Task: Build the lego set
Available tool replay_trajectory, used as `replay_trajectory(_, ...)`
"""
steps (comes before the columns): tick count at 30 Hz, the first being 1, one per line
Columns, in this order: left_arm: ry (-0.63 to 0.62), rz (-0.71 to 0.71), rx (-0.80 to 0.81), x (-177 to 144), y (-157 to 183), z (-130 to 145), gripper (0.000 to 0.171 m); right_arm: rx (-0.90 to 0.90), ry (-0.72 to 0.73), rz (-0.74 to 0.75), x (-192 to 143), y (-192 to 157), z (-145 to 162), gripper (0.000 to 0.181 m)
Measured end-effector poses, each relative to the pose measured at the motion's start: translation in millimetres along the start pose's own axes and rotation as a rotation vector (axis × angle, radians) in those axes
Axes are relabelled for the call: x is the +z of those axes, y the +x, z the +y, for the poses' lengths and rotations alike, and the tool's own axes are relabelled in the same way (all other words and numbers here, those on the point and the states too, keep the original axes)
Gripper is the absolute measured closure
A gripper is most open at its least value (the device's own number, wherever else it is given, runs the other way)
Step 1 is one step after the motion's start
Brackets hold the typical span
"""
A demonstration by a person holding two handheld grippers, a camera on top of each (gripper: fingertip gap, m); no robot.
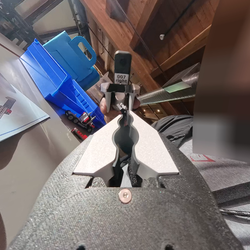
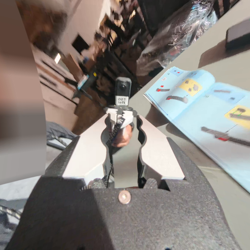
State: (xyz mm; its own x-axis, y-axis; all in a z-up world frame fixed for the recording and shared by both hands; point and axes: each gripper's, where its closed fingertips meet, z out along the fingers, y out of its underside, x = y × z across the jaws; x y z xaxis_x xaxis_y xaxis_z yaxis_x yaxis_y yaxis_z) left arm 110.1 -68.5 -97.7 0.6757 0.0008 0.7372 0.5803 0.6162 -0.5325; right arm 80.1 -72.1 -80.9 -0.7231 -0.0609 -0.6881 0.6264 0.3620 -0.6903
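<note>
Beige table under facing grippers, left gripper gripping a black strip.

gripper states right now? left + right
Left gripper: shut on a thin black lego strip.
Right gripper: open, nothing clamped.

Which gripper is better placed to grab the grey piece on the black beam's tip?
Right: the right gripper is open astride the grey piece; the left gripper is shut on the black beam.

Blurred booklet beside parted claw.
</note>
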Motion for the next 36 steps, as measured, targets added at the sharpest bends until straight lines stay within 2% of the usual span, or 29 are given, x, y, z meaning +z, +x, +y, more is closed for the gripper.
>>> replay_trajectory(3,-0.006,-0.009,0.008,1.1,-0.8,1.3,0.167,0.138,0.071,-0.001,8.3,8.7,8.1,0.140)
replay_trajectory(7,-0.004,-0.012,0.015,0.9,-0.8,1.2,0.167,0.215,0.084,-0.047,20.0,2.9,17.2,0.139)
replay_trajectory(36,0.013,-0.056,0.096,2.4,-3.9,-0.9,0.167,0.241,0.158,-0.038,19.6,4.4,21.3,0.158)
